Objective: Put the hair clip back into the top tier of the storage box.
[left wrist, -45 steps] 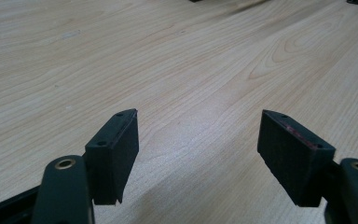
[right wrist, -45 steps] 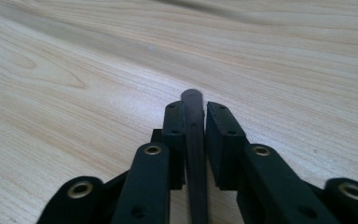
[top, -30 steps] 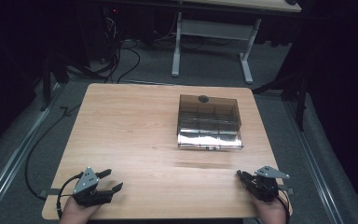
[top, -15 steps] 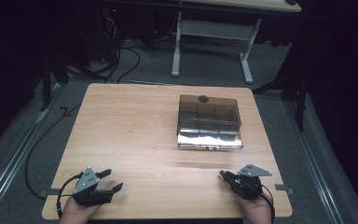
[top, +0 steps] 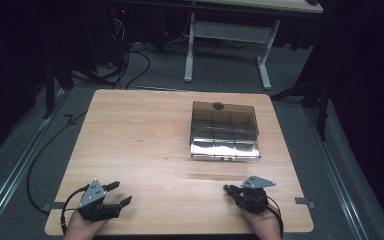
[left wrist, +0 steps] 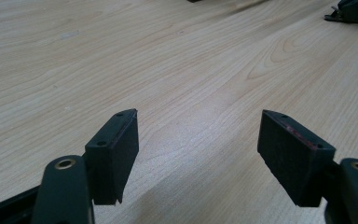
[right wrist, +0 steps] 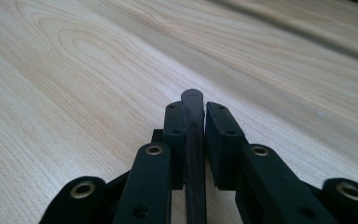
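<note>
Lower left of the high view: left gripper (top: 121,192), held in a hand (top: 82,227) that comes in from the bottom edge, jaws pointing toward the right and slightly up the frame. Stands wide open, with bare wood between the pads. Same story in the left gripper view (left wrist: 198,135): two black pads (left wrist: 116,154) far apart, low over the wooden table (left wrist: 177,60), nothing between or touching them. At the upper right corner of that view, a dark piece of the other gripper (left wrist: 354,9), well apart.

Lower right of the high view: right gripper (top: 227,188), in the other hand (top: 260,225), grey three-cornered plate on top, jaws pointing toward the left of the frame, low over the table (top: 140,135) near its front edge. Closed down, gripping. In the right gripper view (right wrist: 195,109), clamps a dark slim rod (right wrist: 194,140) between the two pads, with the rod's rounded tip poking out just past the pad ends at the centre of the frame. Cannot tell what kind of tool it is.

Right of centre in the high view: a smoky see-through compartment box (top: 224,131) with a dark knob on its lid, flat on the table, well apart from both grippers.
</note>
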